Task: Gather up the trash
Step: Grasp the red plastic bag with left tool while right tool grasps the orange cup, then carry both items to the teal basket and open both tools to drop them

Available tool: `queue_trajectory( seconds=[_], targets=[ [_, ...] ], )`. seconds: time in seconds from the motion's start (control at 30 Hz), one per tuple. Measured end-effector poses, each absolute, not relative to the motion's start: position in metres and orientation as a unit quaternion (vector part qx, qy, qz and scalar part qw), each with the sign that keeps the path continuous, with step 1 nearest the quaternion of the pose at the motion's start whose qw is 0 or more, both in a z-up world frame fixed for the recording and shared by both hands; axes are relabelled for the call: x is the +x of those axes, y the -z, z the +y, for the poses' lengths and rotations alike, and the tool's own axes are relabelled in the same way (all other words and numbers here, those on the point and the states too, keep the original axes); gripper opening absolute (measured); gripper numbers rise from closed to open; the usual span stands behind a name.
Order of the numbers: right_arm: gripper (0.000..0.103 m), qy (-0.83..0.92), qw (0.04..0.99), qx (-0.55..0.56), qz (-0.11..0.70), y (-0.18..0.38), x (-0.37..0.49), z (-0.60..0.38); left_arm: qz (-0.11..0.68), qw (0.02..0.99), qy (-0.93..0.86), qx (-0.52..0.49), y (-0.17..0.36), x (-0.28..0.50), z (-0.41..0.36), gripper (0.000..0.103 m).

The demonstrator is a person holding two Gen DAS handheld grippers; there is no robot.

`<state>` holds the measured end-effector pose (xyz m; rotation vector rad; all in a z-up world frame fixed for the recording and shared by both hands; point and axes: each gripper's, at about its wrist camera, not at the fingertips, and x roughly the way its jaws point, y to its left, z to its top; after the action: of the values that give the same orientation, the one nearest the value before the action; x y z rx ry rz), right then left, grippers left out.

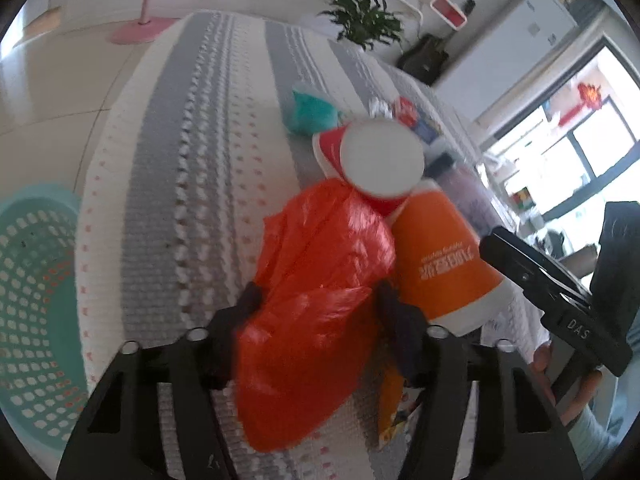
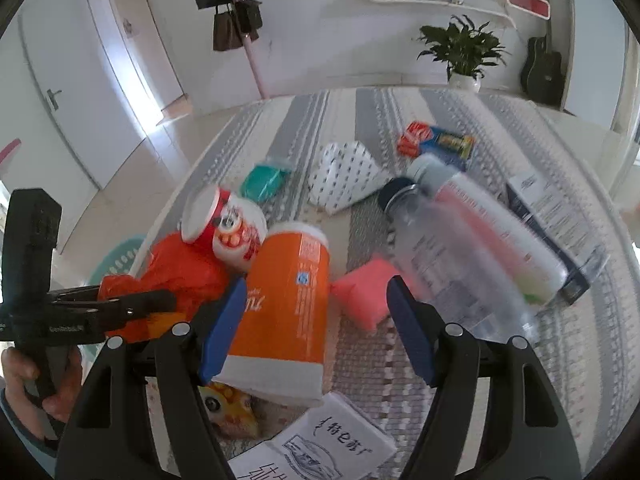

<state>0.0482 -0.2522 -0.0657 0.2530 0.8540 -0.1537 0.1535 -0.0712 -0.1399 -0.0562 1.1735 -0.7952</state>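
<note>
Surface: a grey-and-white striped knitted cover (image 2: 400, 380) carried the litter; its left edge ran beside a pale tiled floor.
Left gripper (image 1: 316, 300): its two dark pads straddled an orange-red plastic bag (image 1: 320, 280), one on each side and against the crumpled film; the bag looked pinched between them, at a middling width.
Orange-red plastic bag: it lay near the cover's left edge, touching the orange cup (image 1: 440, 264) on its right and the red-and-white cup (image 1: 376, 160) beyond it.
Right gripper (image 2: 316, 316): the jaws stood at a middling width; the left blue pad lay against the side of the orange cup, while the right blue pad stood clear of it, over a pink packet (image 2: 364, 296). No grip showed.
Orange cup: on its side, white rims at both ends, resting between the bag and the pink packet.
Red-and-white cup: tipped over, just behind the bag and the orange cup, touching both.
Clear bottle (image 2: 448, 256): dark cap, lying on its side right of the pink packet, next to a pink-and-white bottle (image 2: 492, 224).
Further back: a teal packet (image 2: 264, 180), a white dotted paper bag (image 2: 344, 176), and a red-and-blue wrapper (image 2: 436, 144) towards the far edge.
Near edge: a printed white carton (image 2: 332, 444) and a yellow wrapper (image 2: 232, 408) under the orange cup.
Basket: a teal perforated basket (image 1: 32, 300) sat on the floor off the cover's left edge.
Hands: a person's hand (image 2: 36, 376) held the left gripper's handle.
</note>
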Motion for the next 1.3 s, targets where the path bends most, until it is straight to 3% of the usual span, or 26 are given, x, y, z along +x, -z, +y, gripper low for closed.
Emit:
queue_trajectory(
  seconds=[0.07, 0.2, 0.37, 0.43, 0.47, 0.6, 0.73, 1.07, 1.3],
  targets=[
    [0.068, 0.07, 0.899, 0.124, 0.415, 0.069, 0.05, -0.25, 0.536, 0.763, 0.361, -0.024, 0.142, 0.153, -0.072, 0.053],
    [0.068, 0.059, 0.895, 0.118, 0.427, 0.078, 0.056, -0.242, 0.526, 0.769, 0.363, -0.025, 0.14, 0.148, -0.071, 0.034],
    [0.068, 0.053, 0.888, 0.122, 0.441, 0.089, 0.061, -0.235, 0.502, 0.788, 0.357, 0.001, 0.13, 0.137, -0.07, 0.027],
    [0.066, 0.05, 0.886, 0.118, 0.446, 0.092, 0.062, -0.231, 0.492, 0.794, 0.358, 0.004, 0.125, 0.134, -0.066, 0.026],
    [0.058, 0.051, 0.886, 0.116, 0.445, 0.093, 0.062, -0.23, 0.485, 0.798, 0.358, 0.005, 0.122, 0.131, -0.062, 0.026],
    [0.056, 0.053, 0.89, 0.108, 0.44, 0.092, 0.062, -0.226, 0.456, 0.817, 0.352, -0.018, 0.107, 0.127, -0.035, 0.026],
    [0.046, 0.058, 0.898, 0.105, 0.424, 0.079, 0.054, -0.222, 0.427, 0.837, 0.338, -0.056, 0.089, 0.125, 0.003, 0.025],
    [0.045, 0.028, 0.934, 0.062, 0.351, 0.003, 0.051, -0.164, 0.391, 0.885, 0.221, -0.125, 0.062, 0.139, 0.105, 0.025],
    [0.045, -0.053, 0.932, 0.036, 0.356, -0.003, 0.093, -0.065, 0.442, 0.88, 0.102, -0.143, 0.077, 0.155, 0.156, 0.025]
  ],
)
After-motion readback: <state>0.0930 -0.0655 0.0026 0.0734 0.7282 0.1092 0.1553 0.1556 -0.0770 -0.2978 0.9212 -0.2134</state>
